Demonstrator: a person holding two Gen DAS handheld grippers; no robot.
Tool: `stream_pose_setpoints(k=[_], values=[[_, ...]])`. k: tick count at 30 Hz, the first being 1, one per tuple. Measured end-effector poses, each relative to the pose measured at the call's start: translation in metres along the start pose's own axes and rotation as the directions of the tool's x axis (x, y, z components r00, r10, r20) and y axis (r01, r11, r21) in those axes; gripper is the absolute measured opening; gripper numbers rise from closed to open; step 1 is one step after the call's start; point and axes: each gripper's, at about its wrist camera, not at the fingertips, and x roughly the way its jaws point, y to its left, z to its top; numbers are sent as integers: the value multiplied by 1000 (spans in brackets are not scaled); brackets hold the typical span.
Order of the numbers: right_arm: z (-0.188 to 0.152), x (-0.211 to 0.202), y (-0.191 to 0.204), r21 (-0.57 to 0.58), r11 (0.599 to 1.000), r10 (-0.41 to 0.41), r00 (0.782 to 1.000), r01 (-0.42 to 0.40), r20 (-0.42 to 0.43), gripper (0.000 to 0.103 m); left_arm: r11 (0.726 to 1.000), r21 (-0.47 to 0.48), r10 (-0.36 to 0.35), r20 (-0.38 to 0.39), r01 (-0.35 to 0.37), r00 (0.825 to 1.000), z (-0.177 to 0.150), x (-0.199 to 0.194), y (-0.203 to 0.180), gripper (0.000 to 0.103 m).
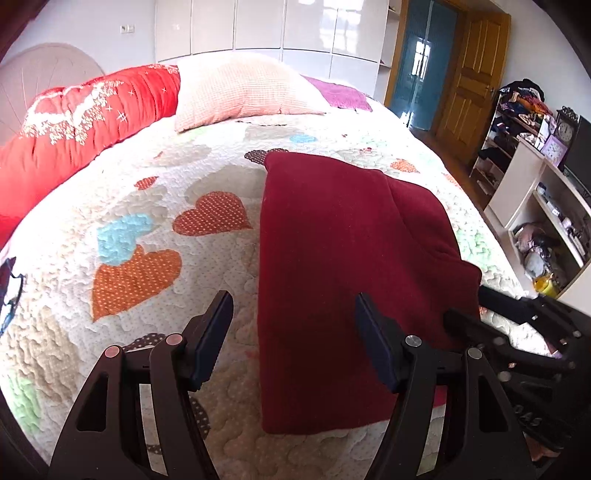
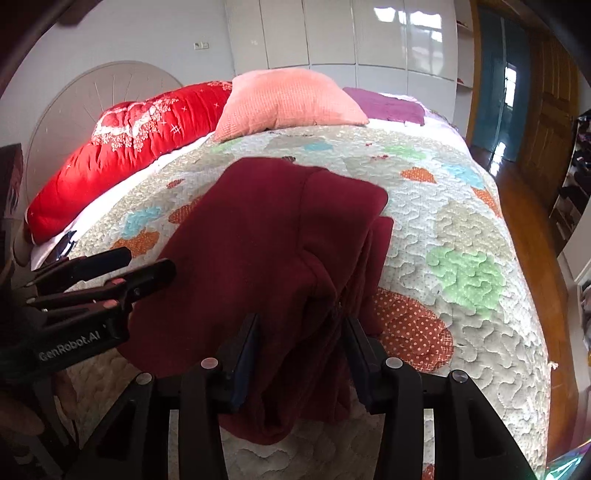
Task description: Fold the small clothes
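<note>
Your maroon garment (image 1: 343, 266) lies partly folded on the bed (image 1: 155, 206); the left tool (image 1: 293, 332) is apart and empty, the right tool (image 2: 301, 354) is loose around its near edge, so more folds remain.

Bright daylight, glare on glossy wardrobe (image 1: 295, 33), fisheye-warped edges
</note>
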Motion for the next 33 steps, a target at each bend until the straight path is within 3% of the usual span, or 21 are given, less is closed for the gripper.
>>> stream_pose_setpoints(k=[7,16,33], values=[[-4,-37,10,64,997,-60,993,54,104,50,1000,-1,15,23,-15,1000,-6,-16,2,68],[-8,-46,10,102,993,-70,991,58,117,59,997,-25,72,108,-70,992,-15,-39,7,68],[-10,-37,10,127,989,-93,992,82,88,69,995,-4,98,107,-98,989,-20,-37,3,68]])
